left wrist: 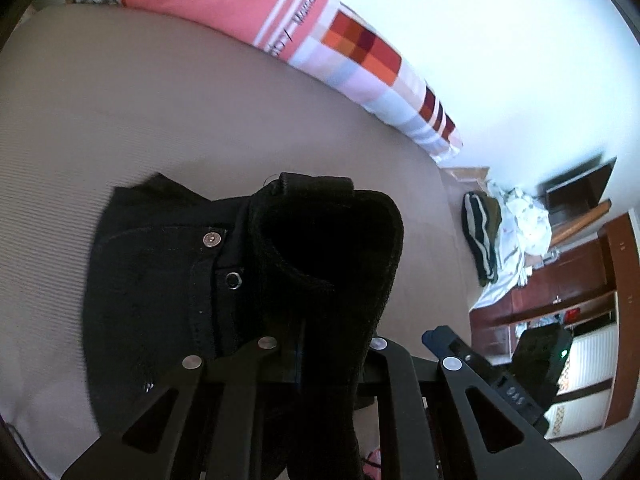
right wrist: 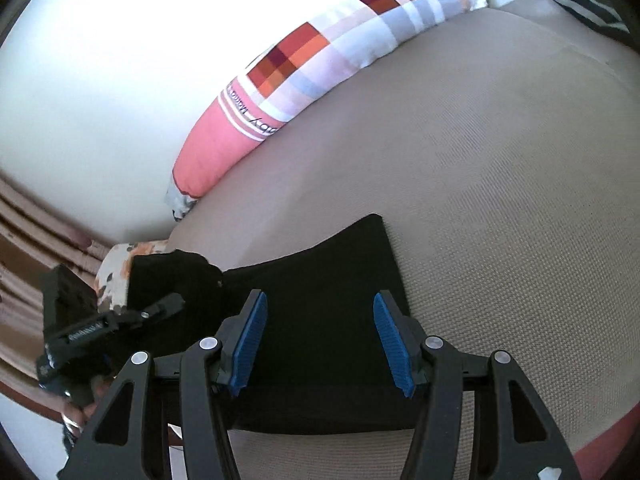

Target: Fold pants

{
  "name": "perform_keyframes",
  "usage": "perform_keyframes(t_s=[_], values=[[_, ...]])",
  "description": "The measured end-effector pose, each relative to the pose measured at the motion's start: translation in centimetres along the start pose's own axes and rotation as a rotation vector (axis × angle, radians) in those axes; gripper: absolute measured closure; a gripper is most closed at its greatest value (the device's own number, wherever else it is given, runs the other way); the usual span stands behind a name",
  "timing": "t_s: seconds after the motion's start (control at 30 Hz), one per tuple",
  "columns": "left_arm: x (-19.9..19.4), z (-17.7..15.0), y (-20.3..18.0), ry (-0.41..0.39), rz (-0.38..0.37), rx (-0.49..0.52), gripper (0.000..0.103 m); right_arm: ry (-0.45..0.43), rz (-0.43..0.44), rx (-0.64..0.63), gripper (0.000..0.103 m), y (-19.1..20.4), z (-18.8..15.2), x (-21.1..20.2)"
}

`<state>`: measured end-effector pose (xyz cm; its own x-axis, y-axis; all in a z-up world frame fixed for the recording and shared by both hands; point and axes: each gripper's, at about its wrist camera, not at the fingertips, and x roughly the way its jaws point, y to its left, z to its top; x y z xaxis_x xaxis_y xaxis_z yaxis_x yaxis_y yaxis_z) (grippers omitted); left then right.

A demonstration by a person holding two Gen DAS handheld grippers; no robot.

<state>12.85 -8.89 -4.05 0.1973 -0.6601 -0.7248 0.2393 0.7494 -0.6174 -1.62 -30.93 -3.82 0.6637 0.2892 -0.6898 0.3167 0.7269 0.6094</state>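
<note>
Black pants (left wrist: pixel 168 288) lie on a beige mattress (left wrist: pixel 120 120). In the left wrist view the waistband with two metal buttons shows, and a thick fold of the cloth (left wrist: pixel 332 248) rises between my left gripper's jaws. My left gripper (left wrist: pixel 320 360) is shut on that fold. In the right wrist view the folded black pants (right wrist: pixel 320 280) lie flat under my right gripper (right wrist: pixel 320 336), whose blue pads (right wrist: pixel 250 340) stand wide apart and hold nothing. The left gripper (right wrist: pixel 92 332) shows at the left of that view, at the pants' far end.
A long pink and checked pillow (left wrist: pixel 288 28) lies along the white wall at the mattress's far edge; it also shows in the right wrist view (right wrist: pixel 320 60). A pile of clothes (left wrist: pixel 500 236) sits beyond the mattress end, near wooden furniture (left wrist: pixel 580 272).
</note>
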Motion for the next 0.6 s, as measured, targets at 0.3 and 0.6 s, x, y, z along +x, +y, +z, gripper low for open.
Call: perform_keyframes(t_s=[0.3, 0.6], values=[[4.3, -2.0, 0.8, 0.058, 0.037, 0.030, 0.085, 0.025, -0.004, 0.015, 0.049, -1.3, -0.3, 0.9], [2.8, -2.6, -0.7, 0.024, -0.058, 0.114, 0.036, 0.036, -0.022, 0.032, 0.046, -1.7, -0.5, 1.2]])
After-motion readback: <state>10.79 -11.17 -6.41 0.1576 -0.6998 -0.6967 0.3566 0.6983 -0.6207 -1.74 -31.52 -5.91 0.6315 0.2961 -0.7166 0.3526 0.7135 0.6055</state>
